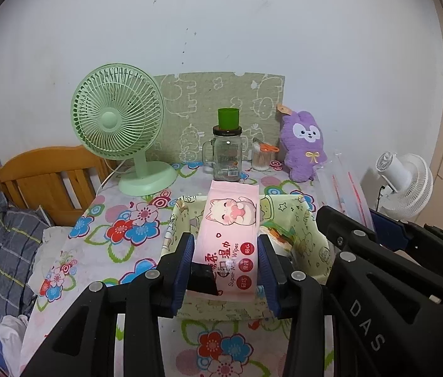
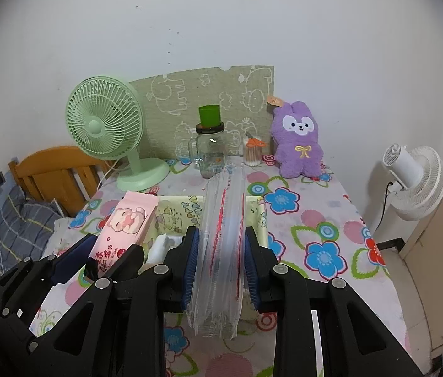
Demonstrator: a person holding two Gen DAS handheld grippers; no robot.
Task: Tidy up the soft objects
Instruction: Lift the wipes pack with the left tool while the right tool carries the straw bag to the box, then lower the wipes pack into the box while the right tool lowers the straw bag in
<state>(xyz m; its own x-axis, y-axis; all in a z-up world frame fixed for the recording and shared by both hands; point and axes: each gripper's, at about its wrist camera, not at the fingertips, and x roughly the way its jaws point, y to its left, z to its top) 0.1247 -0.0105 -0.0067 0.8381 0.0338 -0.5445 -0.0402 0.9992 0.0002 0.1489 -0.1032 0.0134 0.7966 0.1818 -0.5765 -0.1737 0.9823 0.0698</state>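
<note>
Right now the pink pack of wet wipes (image 1: 232,235) sits clamped between the jaws of the left gripper (image 1: 227,262), its blue pads pressed against both long sides, and it is held lengthwise above the open fabric storage basket (image 1: 309,235). From the right wrist view the same pack (image 2: 127,229) shows at the left, over the basket's left part (image 2: 174,216). The right gripper (image 2: 220,267) has its jaws closed on a clear plastic zip bag (image 2: 221,235) with red lines, held on edge so that it stands up between the pads and reaches out over the basket; its lower end hangs below the jaws. In the left wrist view that bag (image 1: 343,185) appears at the right, beyond the black frame of the right gripper (image 1: 394,251).

Inside the basket something white (image 2: 161,243) lies against the near left side; what it is cannot be told.

The basket stands on a desk covered with a flowered cloth (image 2: 315,235). At the back of the desk stand a green desk fan (image 1: 117,119), a glass mug jar (image 1: 227,154) with a green cup (image 1: 228,118) on its lid, a small holder of cotton swabs (image 1: 260,157), and a purple plush bunny (image 1: 303,144) leaning against a green patterned board (image 1: 218,94). A white fan (image 2: 413,182) stands off the desk to the right, and a wooden bed headboard (image 1: 45,176) with plaid bedding (image 1: 4,238) lies to the left.
</note>
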